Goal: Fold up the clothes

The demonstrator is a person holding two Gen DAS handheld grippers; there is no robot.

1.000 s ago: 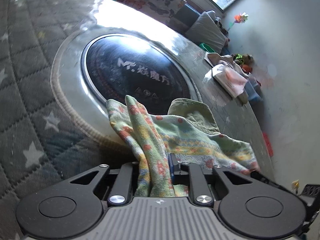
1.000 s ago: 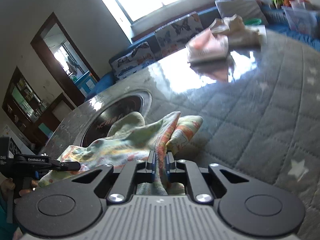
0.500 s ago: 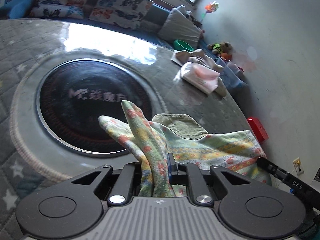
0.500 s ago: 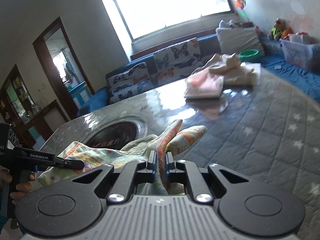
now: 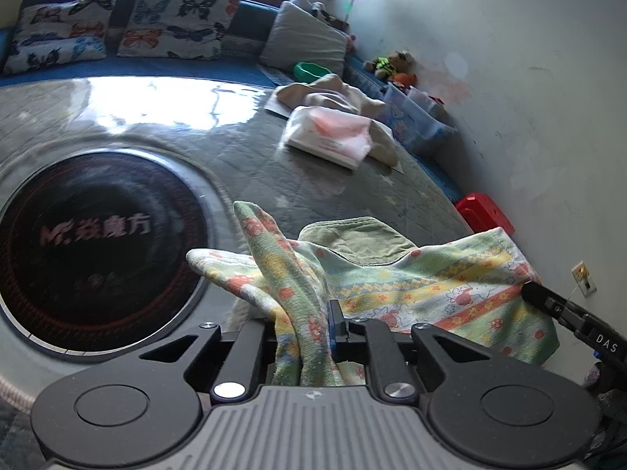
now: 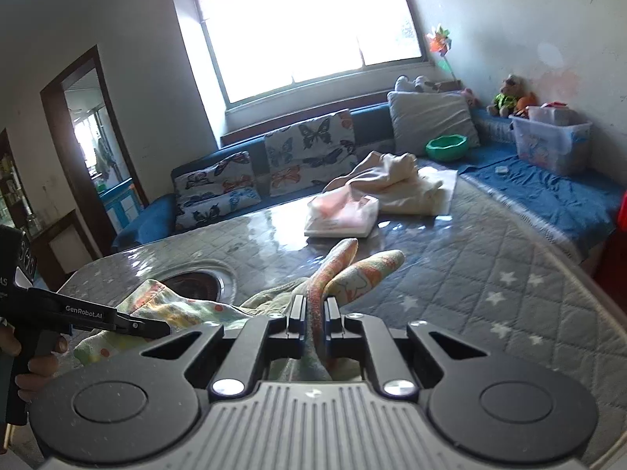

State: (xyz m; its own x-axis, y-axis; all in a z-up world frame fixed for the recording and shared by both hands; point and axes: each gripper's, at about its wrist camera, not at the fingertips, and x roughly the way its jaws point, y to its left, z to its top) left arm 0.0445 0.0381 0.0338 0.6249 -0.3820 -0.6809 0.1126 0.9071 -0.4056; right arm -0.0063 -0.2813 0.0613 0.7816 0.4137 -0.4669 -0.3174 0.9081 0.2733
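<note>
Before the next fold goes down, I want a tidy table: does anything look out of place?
Mostly no. The only untidy item is the cream garment, lying crumpled at the table's far edge, beside the neatly folded pink cloth.

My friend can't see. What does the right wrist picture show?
Black tongs pinch a flowery green cloth above a quilted grey table. The other tongs hold the cloth's far end at left, and folded pink clothes lie further back near a bright window.
</note>
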